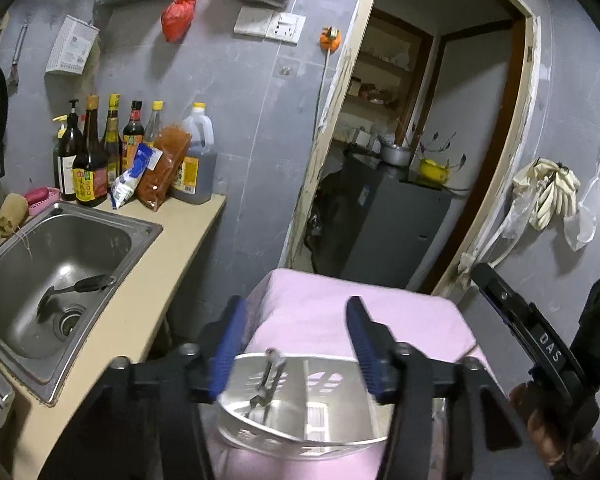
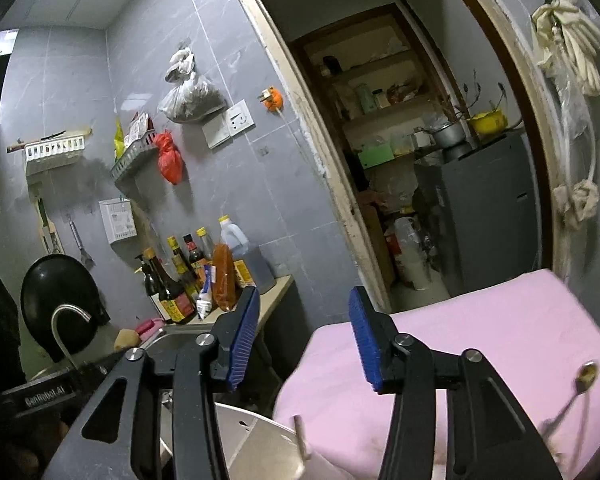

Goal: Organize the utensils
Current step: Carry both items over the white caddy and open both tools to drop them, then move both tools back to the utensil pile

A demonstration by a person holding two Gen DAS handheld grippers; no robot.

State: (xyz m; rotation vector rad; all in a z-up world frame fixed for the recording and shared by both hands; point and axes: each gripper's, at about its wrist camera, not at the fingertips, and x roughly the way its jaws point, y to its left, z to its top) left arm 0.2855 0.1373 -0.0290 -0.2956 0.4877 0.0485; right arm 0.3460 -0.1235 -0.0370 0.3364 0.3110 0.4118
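A silver utensil holder [image 1: 300, 416] stands on a pink cloth-covered surface [image 1: 320, 300], with a metal utensil [image 1: 269, 376] leaning inside it. My left gripper [image 1: 296, 344] hovers just above the holder's rim, open, and its blue pads [image 1: 230, 344] press on nothing. In the right wrist view the holder [image 2: 252, 440] shows at the bottom with a utensil handle [image 2: 300, 436] sticking up. My right gripper [image 2: 304, 336] is open with nothing between its fingers. A spoon [image 2: 580, 384] lies on the pink cloth [image 2: 480, 320] to its right.
To the left is a steel sink [image 1: 60, 264] with a black utensil [image 1: 80, 286] in it. Sauce bottles [image 1: 88, 160] and packets crowd the counter's back. A doorway [image 1: 400, 160] opens ahead onto a dark cabinet. The right gripper's body [image 1: 540, 344] shows at the right edge.
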